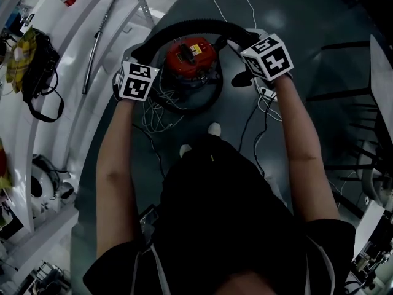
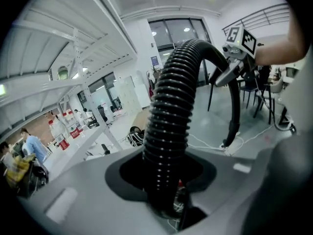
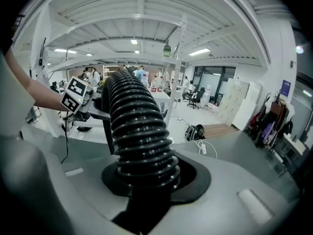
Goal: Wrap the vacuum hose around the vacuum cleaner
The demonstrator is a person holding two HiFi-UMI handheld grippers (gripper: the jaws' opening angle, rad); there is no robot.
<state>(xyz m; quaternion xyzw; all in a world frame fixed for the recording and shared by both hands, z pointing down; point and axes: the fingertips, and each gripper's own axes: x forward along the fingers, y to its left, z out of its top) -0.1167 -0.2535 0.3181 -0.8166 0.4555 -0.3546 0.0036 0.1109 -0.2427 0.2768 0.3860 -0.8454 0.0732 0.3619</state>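
Black ribbed vacuum hose arcs over the far side of the red canister vacuum cleaner on the dark floor. Its held stretch runs side to side between the hands and bows away from the person, while a lower turn curves round the near side. The left gripper and right gripper each clamp it, jaws narrow. Wrapping looks about midway; the next move likely calls for lowering this loop snugly around the body, clear of the white cables.
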